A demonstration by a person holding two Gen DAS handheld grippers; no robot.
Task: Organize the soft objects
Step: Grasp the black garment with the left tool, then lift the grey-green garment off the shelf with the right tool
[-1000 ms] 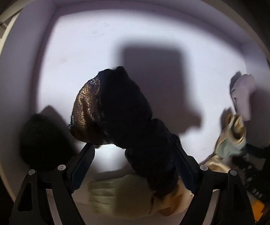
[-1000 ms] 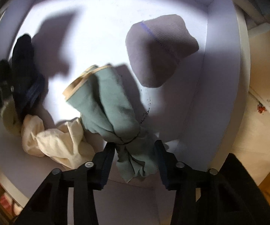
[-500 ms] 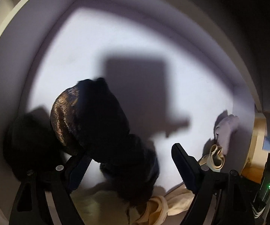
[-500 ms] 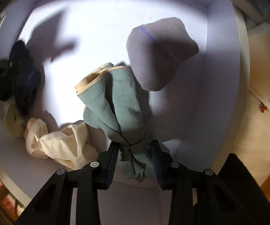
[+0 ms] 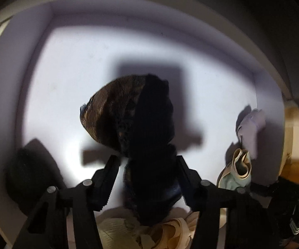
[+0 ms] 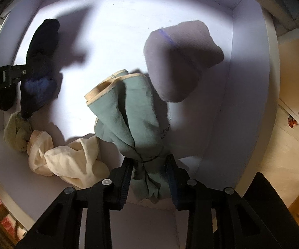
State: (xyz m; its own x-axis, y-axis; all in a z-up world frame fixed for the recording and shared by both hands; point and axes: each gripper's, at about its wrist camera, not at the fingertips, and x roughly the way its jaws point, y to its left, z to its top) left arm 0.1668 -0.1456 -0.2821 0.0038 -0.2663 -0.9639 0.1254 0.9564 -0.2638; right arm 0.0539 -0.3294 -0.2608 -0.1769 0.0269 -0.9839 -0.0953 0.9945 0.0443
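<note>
Left gripper jaws closing around dark lacy garment. Right gripper clenched on crumpled green cloth. Lilac ribbed sock by drawer right wall; cream fabric near front edge.

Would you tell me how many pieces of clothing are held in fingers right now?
2. The dark garment sits between the closing left gripper fingers; the green garment is pinched by the right gripper. The others lie loose in the white bin.
</note>
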